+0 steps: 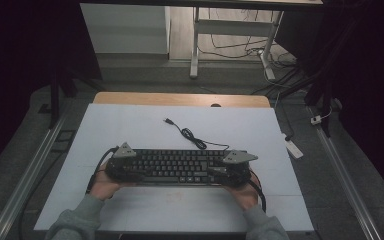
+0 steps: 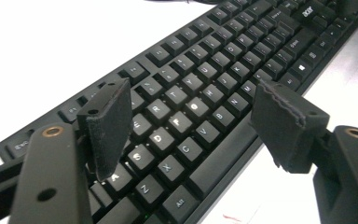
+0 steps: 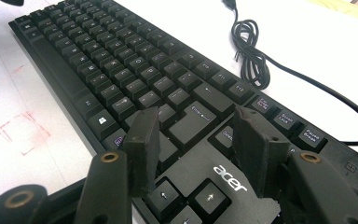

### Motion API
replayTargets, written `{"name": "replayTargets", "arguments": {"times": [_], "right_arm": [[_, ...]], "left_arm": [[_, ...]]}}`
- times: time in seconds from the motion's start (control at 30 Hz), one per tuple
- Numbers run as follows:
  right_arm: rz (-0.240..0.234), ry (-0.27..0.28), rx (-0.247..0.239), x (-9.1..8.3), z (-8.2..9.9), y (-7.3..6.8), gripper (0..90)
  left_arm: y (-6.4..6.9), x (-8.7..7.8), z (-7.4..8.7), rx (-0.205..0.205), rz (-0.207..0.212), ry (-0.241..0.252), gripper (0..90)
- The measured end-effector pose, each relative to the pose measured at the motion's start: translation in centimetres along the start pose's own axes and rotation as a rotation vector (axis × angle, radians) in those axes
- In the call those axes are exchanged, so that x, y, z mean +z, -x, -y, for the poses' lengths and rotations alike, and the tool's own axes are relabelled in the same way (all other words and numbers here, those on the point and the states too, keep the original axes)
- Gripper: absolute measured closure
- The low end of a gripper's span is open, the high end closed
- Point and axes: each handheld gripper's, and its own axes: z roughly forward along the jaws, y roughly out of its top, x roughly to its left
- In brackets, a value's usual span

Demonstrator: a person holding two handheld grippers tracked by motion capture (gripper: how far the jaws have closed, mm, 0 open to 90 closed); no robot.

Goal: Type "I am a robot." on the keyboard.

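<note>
A black Acer keyboard (image 1: 175, 165) lies flat on the white board, near the front. Its black cable (image 1: 190, 134) coils loosely behind it and ends in a free USB plug (image 1: 168, 121). My left gripper (image 1: 122, 167) is at the keyboard's left end. In the left gripper view its jaws (image 2: 193, 112) stand wide apart above the letter keys (image 2: 200, 88), pressing on nothing. My right gripper (image 1: 232, 167) is at the right end. There its jaws (image 3: 196, 126) are apart over the arrow keys and the Acer logo panel (image 3: 228, 177), the coiled cable (image 3: 249, 56) beyond.
The white board (image 1: 130, 130) covers a wooden table whose far edge (image 1: 180, 98) shows. Faint red marks (image 3: 23, 130) sit on the board in front of the keyboard. A white power strip (image 1: 294, 148) lies on the floor at right, with desk legs (image 1: 194, 50) behind.
</note>
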Motion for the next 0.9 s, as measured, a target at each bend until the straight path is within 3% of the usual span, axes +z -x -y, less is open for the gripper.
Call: {"name": "replayTargets", "arguments": {"times": [0.57, 0.9], "right_arm": [[0.001, 0.000, -0.004, 0.0, 0.0, 0.0, 51.3], [-0.004, 0.003, -0.008, 0.1, -0.1, -0.2, 51.3]], "left_arm": [[-1.4, -0.9, 0.2, -0.046, -0.036, 0.015, 29.8], [-2.2, -1.2, 0.4, -0.065, -0.069, 0.013, 37.0]]}}
